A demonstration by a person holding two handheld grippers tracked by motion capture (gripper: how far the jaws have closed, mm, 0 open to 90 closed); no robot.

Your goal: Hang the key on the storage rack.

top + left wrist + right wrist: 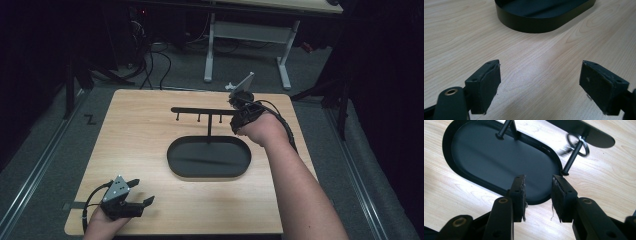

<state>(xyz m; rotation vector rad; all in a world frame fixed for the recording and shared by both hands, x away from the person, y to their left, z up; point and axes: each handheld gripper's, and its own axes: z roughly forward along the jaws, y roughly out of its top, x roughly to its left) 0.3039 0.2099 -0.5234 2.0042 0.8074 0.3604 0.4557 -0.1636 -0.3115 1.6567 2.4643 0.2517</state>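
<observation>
My left gripper (540,87) has its jaws spread wide, with nothing between them but bare wood grain; its pads (489,85) hang just above the table (461,37), and the dark curved wall of the oval tray (544,23) lies a little ahead of them. In the high view that same left gripper (141,192) sits near the front left corner of the table (135,140), my left hand (102,222) behind it, its grey three-cornered plate on top and its cable looping back toward me. My right gripper (537,195) has its jaws drawn to a narrow gap, with nothing held between them; the pad edges look frayed. Past those fingertips I look down onto the oval tray (449,157), black and shallow, and on a thin black peg (574,155) hanging from the stand's crossbar (596,135). A small metal ring (577,145) hangs around that peg, a little blurred. From above, my right hand (265,130) carries the right gripper (235,107) up at the right end of the crossbar (200,110), which stands on a slim post rising from the back edge of the oval tray (209,158) in the middle of the table. The ring is too small to make out from above.
</observation>
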